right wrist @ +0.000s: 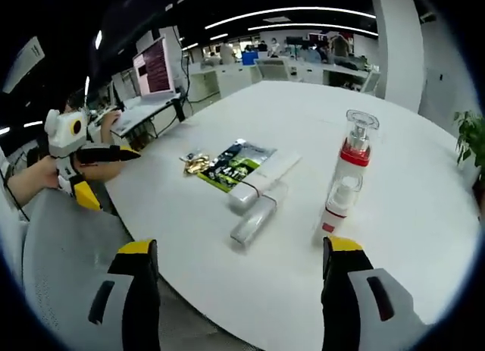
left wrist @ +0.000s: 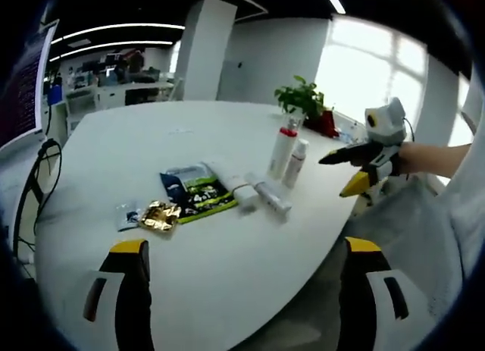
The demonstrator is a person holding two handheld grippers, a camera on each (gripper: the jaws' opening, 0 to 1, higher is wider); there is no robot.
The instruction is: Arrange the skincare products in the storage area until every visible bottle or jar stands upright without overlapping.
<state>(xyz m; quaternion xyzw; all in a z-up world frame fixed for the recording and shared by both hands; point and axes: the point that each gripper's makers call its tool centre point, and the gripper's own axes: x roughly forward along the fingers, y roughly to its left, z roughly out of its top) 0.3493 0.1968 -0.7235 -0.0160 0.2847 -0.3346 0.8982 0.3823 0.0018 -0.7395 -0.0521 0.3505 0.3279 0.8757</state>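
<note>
Two bottles stand upright side by side on the white table [left wrist: 136, 139]: a tall white one with a red band and clear cap [left wrist: 283, 150] [right wrist: 353, 154] and a shorter white one [left wrist: 295, 163] [right wrist: 338, 203]. Beside them lie a white tube [left wrist: 233, 184] [right wrist: 261, 180] and a clear tube [left wrist: 271, 197] [right wrist: 256, 219]. My left gripper [left wrist: 245, 246] is open above the near table edge, well short of the products; it also appears at the left [right wrist: 95, 173]. My right gripper [right wrist: 240, 246] is open and empty just short of the bottles, and is seen from the side [left wrist: 350, 170].
A green-and-black sachet [left wrist: 193, 192] [right wrist: 235, 165], a gold packet [left wrist: 159, 214] [right wrist: 195, 163] and a small pale sachet [left wrist: 127, 214] lie flat by the tubes. A potted plant [left wrist: 303, 101] stands behind the bottles. Desks with monitors [right wrist: 155, 67] fill the office behind.
</note>
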